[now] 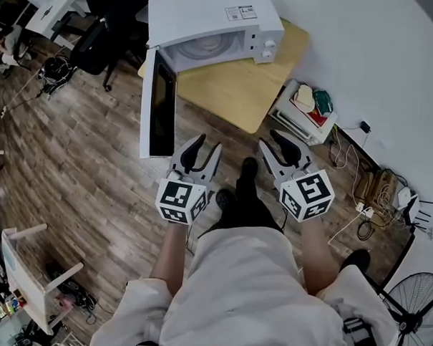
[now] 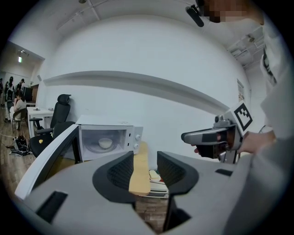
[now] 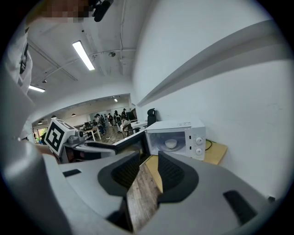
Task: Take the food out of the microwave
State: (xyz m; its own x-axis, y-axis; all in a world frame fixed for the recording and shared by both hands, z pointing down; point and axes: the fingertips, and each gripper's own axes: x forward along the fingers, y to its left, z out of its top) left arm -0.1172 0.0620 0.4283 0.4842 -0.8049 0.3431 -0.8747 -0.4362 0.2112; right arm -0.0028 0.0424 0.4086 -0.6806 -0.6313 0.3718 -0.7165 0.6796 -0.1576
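A white microwave (image 1: 216,25) stands on a low wooden table (image 1: 241,91), its door (image 1: 158,105) swung wide open toward me. Inside, on the turntable, sits a small white bowl of food (image 2: 105,143), also seen in the right gripper view as the bowl (image 3: 171,143). My left gripper (image 1: 205,148) hovers over the floor just short of the door's edge. My right gripper (image 1: 274,142) hangs beside it, short of the table's near edge. Both stand open with nothing between their jaws, well away from the bowl.
A low white shelf (image 1: 309,108) with small items stands right of the table. Cables and a power strip (image 1: 373,190) trail along the wall. A floor fan (image 1: 415,310) is at bottom right, an office chair (image 1: 101,34) left of the microwave, a white rack (image 1: 26,268) at bottom left.
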